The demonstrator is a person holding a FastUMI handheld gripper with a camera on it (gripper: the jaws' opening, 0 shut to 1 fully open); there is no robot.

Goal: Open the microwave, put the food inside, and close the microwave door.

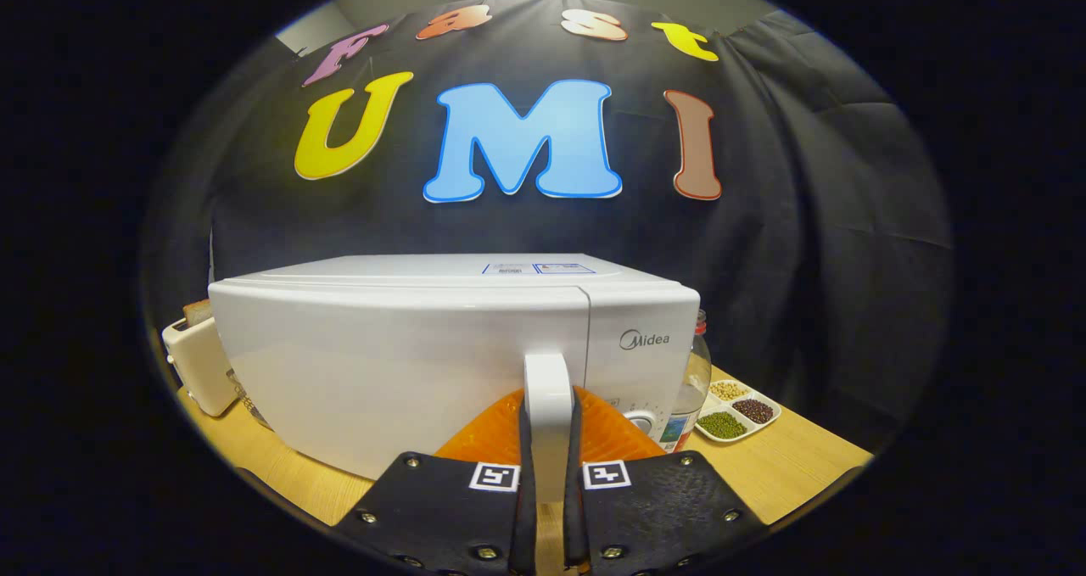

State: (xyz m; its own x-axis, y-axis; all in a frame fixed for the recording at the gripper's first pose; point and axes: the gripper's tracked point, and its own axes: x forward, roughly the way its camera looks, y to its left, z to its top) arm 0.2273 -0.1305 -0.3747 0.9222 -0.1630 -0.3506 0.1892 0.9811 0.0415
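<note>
A white microwave [407, 338] stands on the wooden table directly ahead, its door closed or nearly so. The door's white upright handle [548, 389] runs down between my two fingers. My gripper [548, 440] is shut on that handle, one finger pressing each side of it. The control panel with its dials [642, 419] sits just right of the handle, partly hidden behind my right finger. I cannot make out any food for the microwave.
A white toaster [197, 362] with bread in it stands left of the microwave. Right of the microwave are a clear bottle [694, 381] and a white divided tray [736, 412] of beans. The wooden table [789, 466] extends to the right.
</note>
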